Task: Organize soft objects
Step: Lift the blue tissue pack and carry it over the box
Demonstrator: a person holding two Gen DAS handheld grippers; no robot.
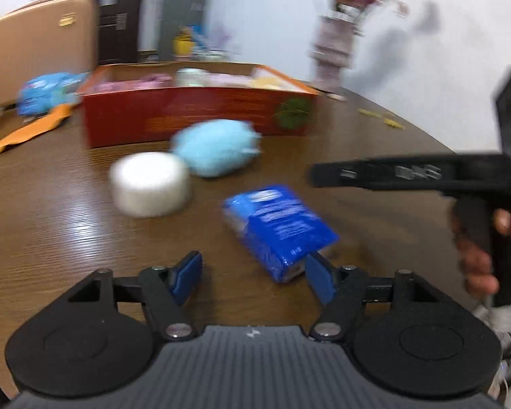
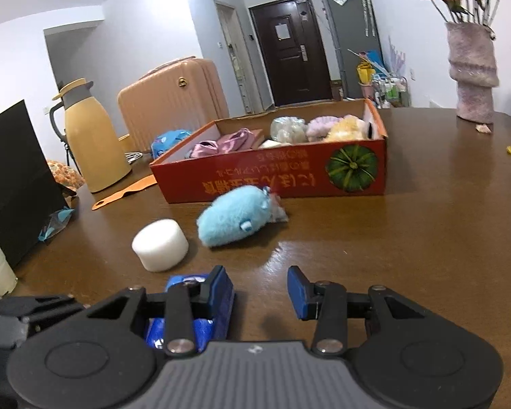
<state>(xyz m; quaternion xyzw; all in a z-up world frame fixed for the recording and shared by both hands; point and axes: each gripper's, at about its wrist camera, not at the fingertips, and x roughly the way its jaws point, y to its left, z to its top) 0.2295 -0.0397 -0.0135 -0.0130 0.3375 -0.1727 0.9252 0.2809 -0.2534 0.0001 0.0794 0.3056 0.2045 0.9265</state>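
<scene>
A blue tissue pack [image 1: 277,230] lies on the brown table [image 1: 51,211], its near end just ahead of my open, empty left gripper [image 1: 253,274]. A white foam cylinder [image 1: 150,184] and a light blue plush toy [image 1: 216,146] lie beyond it, in front of the red cardboard box [image 1: 194,114] that holds several soft things. My right gripper [image 2: 260,289] is open and empty above the table; it shows from the side in the left wrist view [image 1: 323,173]. The pack [image 2: 184,327] sits under its left finger. The cylinder [image 2: 160,245], plush [image 2: 233,220] and box [image 2: 289,177] lie ahead.
A pink vase with flowers [image 2: 473,68] stands at the table's far right. A yellow thermos jug [image 2: 92,139], an orange strip [image 2: 126,191] and a black panel [image 2: 13,184] are at the left. A pink suitcase [image 2: 173,99] stands behind the table. Another blue pack [image 1: 47,92] lies left of the box.
</scene>
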